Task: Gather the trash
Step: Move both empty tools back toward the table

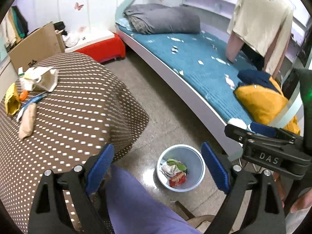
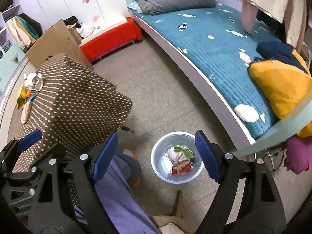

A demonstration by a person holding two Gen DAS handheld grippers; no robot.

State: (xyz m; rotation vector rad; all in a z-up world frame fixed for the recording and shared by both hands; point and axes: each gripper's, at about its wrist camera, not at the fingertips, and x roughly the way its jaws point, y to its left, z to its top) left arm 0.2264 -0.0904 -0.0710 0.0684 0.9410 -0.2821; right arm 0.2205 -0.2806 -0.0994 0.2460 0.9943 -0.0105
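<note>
Both views show the bin (image 1: 195,167); only the right shows a magenta cloth (image 2: 296,154).

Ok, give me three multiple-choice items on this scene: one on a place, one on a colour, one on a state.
1. Where does the remaining trash lie?
A. on the dotted brown tablecloth
B. on the bed
C. on the red bench

2. What colour is the bed cover?
A. teal
B. pink
C. white

3. How is the left hand-held gripper?
A. shut on a wrapper
B. open, holding nothing
C. shut on the bin rim

Answers:
1 A, the wrappers sit on the dotted brown tablecloth.
2 A, the quilted cover is teal with white fish shapes.
3 B, its pads stand wide apart above the trash bin.
</note>
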